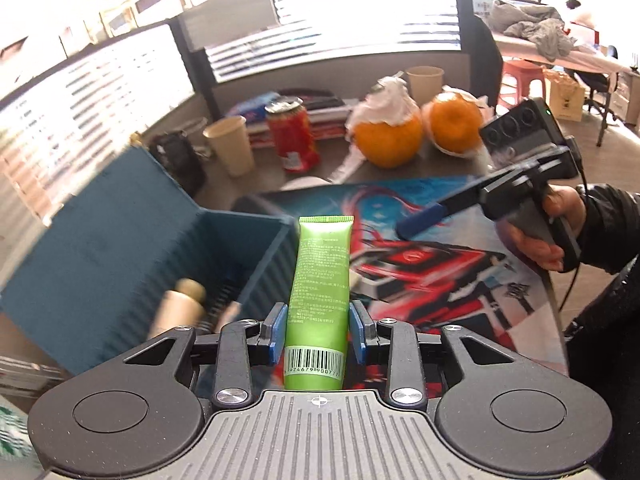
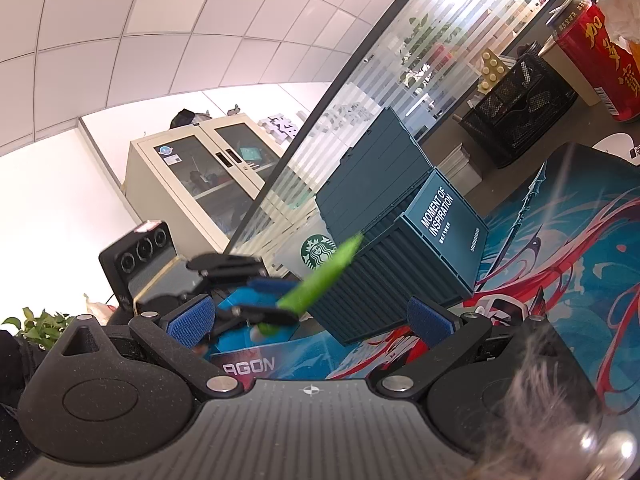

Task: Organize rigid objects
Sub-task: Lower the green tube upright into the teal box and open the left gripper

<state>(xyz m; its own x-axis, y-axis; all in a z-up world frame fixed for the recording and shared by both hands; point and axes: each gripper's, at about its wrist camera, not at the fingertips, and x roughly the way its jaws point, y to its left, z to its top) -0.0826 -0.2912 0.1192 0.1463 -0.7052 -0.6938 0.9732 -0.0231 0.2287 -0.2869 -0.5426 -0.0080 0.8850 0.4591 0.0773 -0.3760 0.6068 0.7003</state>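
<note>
The left tool pinches a slim green plastic tube with a barcode label between its blue pads, the tube's crimped end pointing away from the camera. The tube hangs in the air just beside the near corner of the open dark-teal ribbed plastic crate, which stands on the printed mat on the desk; a tan wooden peg-shaped piece already lies inside the crate. The step in hand looks like carrying the tube to the crate. The next move calls for shifting it over the crate's rim before letting go. The right tool is spread and holds nothing, on the far side of the tube from the crate.
</note>
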